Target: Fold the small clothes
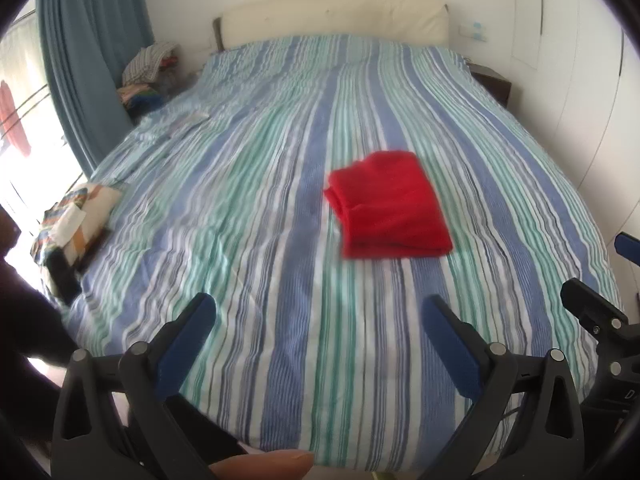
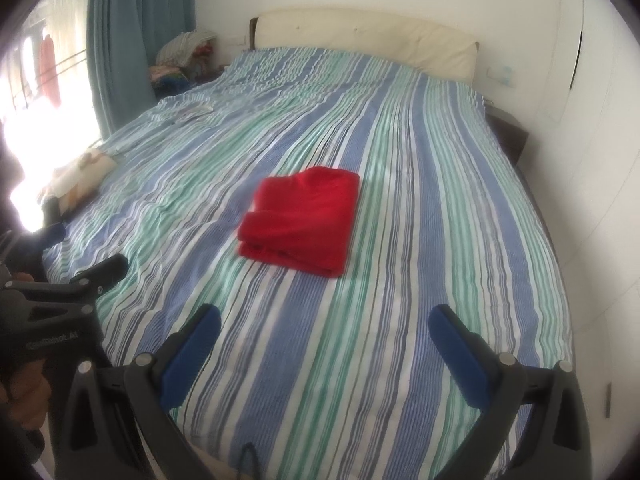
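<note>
Centrally, red garment (image 1: 390, 206) on striped bedspread (image 1: 248, 208)

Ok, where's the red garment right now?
The folded red garment lies on the striped bedspread near the middle of the bed, ahead of both open tongs and touching neither; it sits right of centre in the left wrist view.

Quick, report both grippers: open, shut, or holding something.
Left gripper: open, holding nothing, clear of the folded red garment.
Right gripper: open, holding nothing, also short of the garment.
</note>
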`<state>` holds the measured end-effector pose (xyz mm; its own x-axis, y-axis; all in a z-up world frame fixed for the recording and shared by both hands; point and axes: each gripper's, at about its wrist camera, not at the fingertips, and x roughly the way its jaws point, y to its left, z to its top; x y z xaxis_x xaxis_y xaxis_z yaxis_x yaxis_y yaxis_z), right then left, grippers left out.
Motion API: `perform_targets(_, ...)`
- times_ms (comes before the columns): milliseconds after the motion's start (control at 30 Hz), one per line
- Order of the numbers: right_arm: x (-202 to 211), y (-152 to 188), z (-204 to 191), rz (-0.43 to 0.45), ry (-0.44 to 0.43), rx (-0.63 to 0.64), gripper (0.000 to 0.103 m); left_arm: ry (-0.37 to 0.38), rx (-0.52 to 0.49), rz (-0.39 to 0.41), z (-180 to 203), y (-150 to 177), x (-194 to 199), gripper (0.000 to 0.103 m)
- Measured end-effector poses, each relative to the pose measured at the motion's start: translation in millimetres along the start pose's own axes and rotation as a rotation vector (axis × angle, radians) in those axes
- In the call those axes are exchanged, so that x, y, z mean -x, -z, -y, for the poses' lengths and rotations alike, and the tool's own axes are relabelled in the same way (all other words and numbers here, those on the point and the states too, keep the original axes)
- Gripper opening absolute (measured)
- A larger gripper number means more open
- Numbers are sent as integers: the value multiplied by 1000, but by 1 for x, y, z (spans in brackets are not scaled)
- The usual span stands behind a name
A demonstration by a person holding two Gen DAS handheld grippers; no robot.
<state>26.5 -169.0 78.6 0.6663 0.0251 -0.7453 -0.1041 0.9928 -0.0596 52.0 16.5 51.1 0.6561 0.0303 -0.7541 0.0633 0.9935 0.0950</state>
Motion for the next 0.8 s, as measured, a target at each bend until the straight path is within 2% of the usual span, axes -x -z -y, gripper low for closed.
perform_targets(400,6,0,5,6,24,-14,102,2,-19,6,12,-1,0,103)
perform_targets(633,2,3,5,-6,33,-16,102,54,7,17,7,-1,3,103)
perform_targets(733,2,3,4,-3,31,-14,102,71,13,38,7,-1,7,103)
perform_targets(800,1,3,5,-2,26,-17,102,52,8,66,8,-1,12,103)
